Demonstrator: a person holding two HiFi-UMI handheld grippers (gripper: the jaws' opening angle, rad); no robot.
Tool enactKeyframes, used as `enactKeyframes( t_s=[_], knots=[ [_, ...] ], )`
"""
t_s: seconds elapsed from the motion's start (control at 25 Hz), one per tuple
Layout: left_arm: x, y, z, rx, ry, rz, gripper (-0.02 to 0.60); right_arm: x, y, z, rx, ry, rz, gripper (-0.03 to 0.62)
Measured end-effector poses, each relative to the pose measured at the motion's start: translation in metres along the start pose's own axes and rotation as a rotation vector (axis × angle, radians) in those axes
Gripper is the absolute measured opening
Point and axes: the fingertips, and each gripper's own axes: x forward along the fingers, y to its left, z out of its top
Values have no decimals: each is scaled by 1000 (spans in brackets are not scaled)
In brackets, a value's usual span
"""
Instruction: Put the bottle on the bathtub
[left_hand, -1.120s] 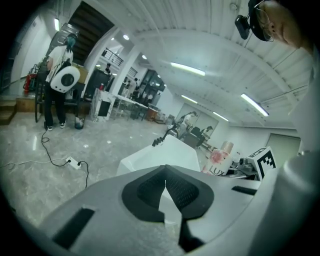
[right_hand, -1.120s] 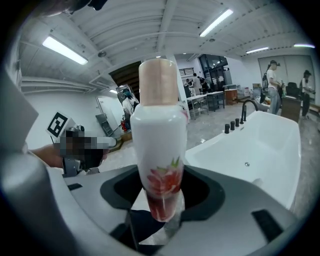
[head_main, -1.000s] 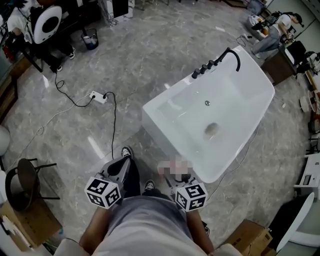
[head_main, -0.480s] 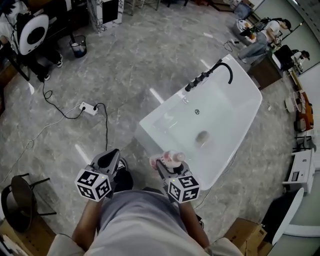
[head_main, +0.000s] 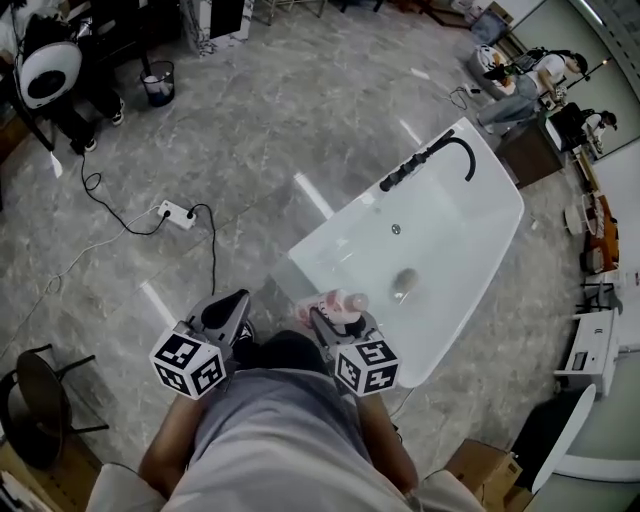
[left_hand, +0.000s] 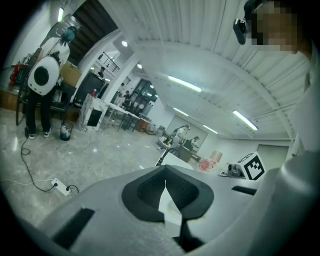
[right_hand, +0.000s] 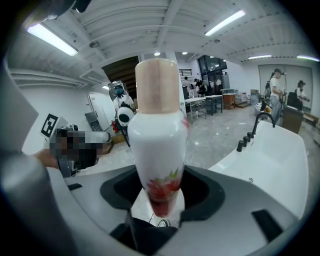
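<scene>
A white bottle (right_hand: 157, 140) with a beige cap and a red flower print stands upright between the jaws of my right gripper (right_hand: 160, 200), which is shut on its lower part. In the head view the bottle (head_main: 337, 303) and right gripper (head_main: 335, 322) are at the near corner of the white bathtub (head_main: 470, 250), over its rim. A black tap (head_main: 440, 150) stands on the tub's far rim. My left gripper (head_main: 225, 312) hangs left of the tub over the floor; in its own view the left gripper (left_hand: 165, 187) is shut on nothing.
A white power strip (head_main: 177, 213) with a black cable lies on the grey floor to the left. A black bin (head_main: 158, 82) and a person with a white backpack (head_main: 45, 70) are at the far left. A round stool (head_main: 25, 405) stands near left, a cardboard box (head_main: 480, 470) near right.
The person has stepped closer to the bathtub. The right gripper with the bottle has come from beside the tub's near end to its near corner rim. Both grippers keep their state.
</scene>
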Motion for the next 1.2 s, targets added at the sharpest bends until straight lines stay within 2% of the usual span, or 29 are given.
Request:
enactKeyframes(
  t_s=[0.08, 0.24, 0.36, 0.56, 0.72, 1.2],
  knots=[
    [-4, 9, -2, -27, 1, 8, 6, 6, -4, 2, 9, -1, -10, 219],
    [-1, 30, -5, -26, 50, 76, 6, 16, -18, 11, 19, 3, -40, 219],
    [4, 37, -4, -31, 62, 66, 6, 23, -26, 16, 24, 4, -53, 219],
    [20, 42, 12, -39, 15, 8, 6, 36, -45, 29, 33, -10, -71, 219],
    [35, 51, 24, 59, 38, 38, 6, 50, -61, 47, 34, -28, -86, 219],
    [80, 81, 53, 43, 63, 59, 6, 94, -116, 67, 82, -2, -101, 219]
  ],
)
